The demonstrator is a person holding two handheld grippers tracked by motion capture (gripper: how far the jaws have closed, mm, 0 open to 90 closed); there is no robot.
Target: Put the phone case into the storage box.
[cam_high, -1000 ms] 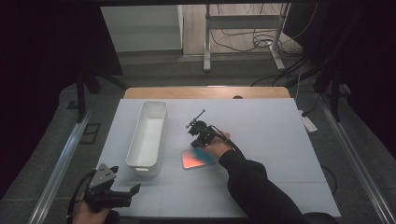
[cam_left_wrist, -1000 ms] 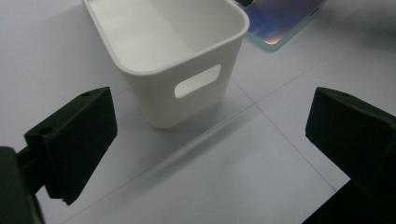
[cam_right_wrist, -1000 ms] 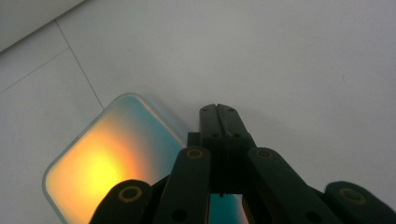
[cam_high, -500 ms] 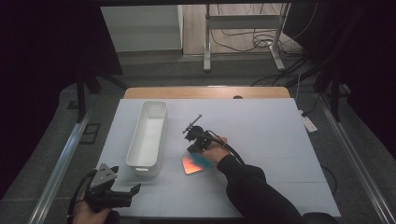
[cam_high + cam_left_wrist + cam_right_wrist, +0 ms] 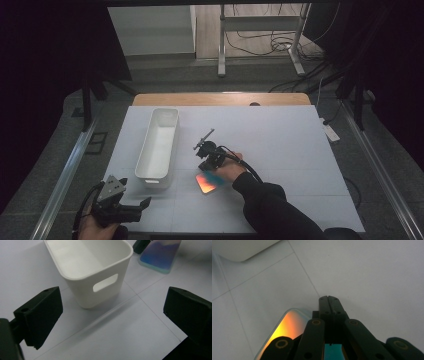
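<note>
Right gripper (image 5: 209, 159) pinched on a glossy card (image 5: 206, 183), its far edge hidden beneath the jaws, beside the white bin (image 5: 160, 145), left gripper (image 5: 131, 210) agape at the counter (image 5: 290, 150) edge.

White table (image 5: 300, 150), dark room, grey floor (image 5: 165, 75) w/ cables (image 5: 260, 37).

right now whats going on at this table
A person works with a gripper in each hand. The right gripper has its jaws pressed together at the edge of a flat iridescent card, orange to teal, lying on the white table beside a long white bin. Whether the card is pinched is unclear. The left gripper waits open at the near edge, pointed at the bin's handle end.
</note>
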